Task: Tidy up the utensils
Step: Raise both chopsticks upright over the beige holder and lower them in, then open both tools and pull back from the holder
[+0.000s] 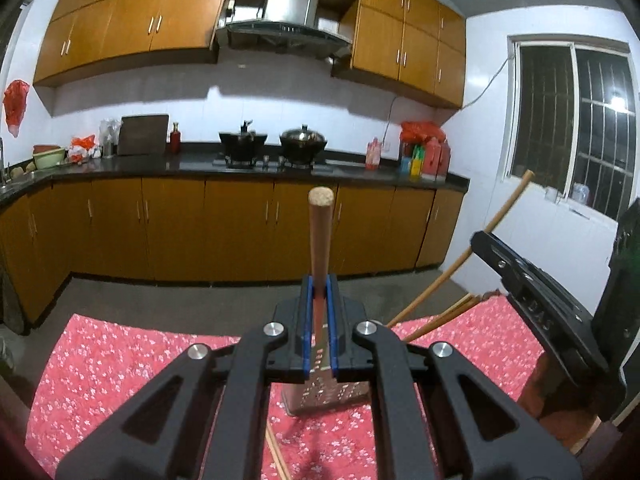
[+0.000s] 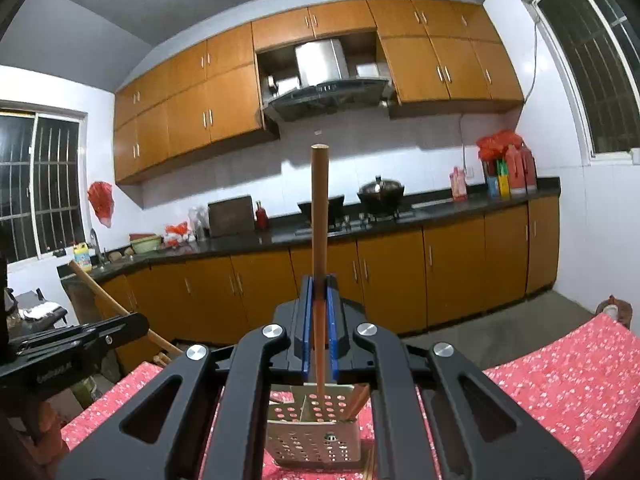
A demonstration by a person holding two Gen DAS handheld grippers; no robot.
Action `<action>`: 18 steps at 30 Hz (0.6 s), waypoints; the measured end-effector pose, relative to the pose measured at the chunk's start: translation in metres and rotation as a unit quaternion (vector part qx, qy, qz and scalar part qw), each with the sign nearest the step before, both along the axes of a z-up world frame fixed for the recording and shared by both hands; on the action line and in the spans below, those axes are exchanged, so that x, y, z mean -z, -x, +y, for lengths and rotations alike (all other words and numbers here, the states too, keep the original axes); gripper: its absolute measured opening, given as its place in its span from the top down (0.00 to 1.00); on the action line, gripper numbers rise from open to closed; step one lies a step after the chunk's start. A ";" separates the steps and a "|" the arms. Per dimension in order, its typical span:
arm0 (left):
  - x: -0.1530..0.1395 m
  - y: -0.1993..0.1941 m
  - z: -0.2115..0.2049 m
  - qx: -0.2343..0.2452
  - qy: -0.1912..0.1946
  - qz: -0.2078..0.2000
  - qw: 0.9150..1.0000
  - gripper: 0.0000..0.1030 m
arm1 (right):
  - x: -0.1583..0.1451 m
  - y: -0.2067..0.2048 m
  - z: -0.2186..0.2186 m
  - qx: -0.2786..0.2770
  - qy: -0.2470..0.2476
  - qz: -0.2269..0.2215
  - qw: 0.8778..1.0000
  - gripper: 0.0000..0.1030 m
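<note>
Both hand-held grippers, left (image 1: 319, 288) and right (image 2: 319, 288), clamp upright wooden chopsticks (image 2: 319, 216) above the holder (image 2: 316, 436)

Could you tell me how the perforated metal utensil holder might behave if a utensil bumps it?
The utensil holder looks thin and perforated, so probably light. It stands taller than wide on the soft floral cloth, so it may tip or slide.

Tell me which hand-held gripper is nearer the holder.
Right, narrowly. The right hand-held gripper hangs just above the holder, looking into it; the left hand-held gripper is above too, slightly farther back.
</note>
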State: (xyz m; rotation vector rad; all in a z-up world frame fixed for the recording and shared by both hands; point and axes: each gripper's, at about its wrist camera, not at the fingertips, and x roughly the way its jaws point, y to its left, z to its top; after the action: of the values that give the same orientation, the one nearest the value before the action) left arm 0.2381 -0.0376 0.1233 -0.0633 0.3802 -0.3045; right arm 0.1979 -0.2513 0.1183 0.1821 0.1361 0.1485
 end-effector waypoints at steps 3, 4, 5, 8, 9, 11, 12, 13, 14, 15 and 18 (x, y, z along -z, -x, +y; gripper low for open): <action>0.011 -0.013 -0.002 0.000 -0.002 0.017 1.000 0.93 | 0.013 -0.014 0.003 -0.002 0.005 0.026 1.000 0.93; 0.015 -0.018 -0.002 0.001 -0.003 0.025 1.000 0.93 | 0.017 -0.019 0.004 -0.007 0.006 0.038 0.999 0.93; 0.019 -0.023 -0.002 0.000 -0.002 0.031 1.000 0.93 | 0.019 -0.022 0.005 -0.011 0.005 0.048 0.999 0.92; 0.027 -0.031 0.002 0.000 0.014 0.048 0.999 0.92 | 0.024 -0.022 0.003 -0.019 -0.004 0.063 0.998 0.92; 0.028 -0.032 0.003 0.001 0.019 0.049 0.999 0.92 | 0.024 -0.021 0.003 -0.021 -0.004 0.064 0.998 0.91; 0.027 -0.031 0.004 0.000 0.021 0.047 0.999 0.91 | 0.023 -0.019 0.004 -0.019 0.000 0.063 0.998 0.84; 0.026 -0.030 0.004 0.000 0.021 0.045 0.999 0.91 | 0.021 -0.018 0.003 -0.019 0.000 0.063 0.998 0.82; 0.026 -0.027 0.007 0.000 0.022 0.044 0.999 0.90 | 0.020 -0.017 0.002 -0.019 -0.002 0.063 0.998 0.80; 0.026 -0.026 0.007 -0.001 0.022 0.042 0.999 0.90 | 0.019 -0.016 0.002 -0.021 -0.006 0.063 0.998 0.79; 0.024 -0.023 0.008 -0.001 0.024 0.039 0.999 0.90 | 0.018 -0.014 0.002 -0.022 -0.007 0.063 0.998 0.79; 0.020 -0.015 0.015 -0.005 0.031 0.030 0.999 0.89 | 0.013 -0.006 0.004 -0.022 -0.006 0.054 0.998 0.72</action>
State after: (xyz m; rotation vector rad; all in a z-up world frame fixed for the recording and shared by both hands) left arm 0.2529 -0.0229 0.1036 -0.1352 0.4294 -0.3049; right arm 0.2044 -0.2477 0.1054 0.1996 0.2468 0.1841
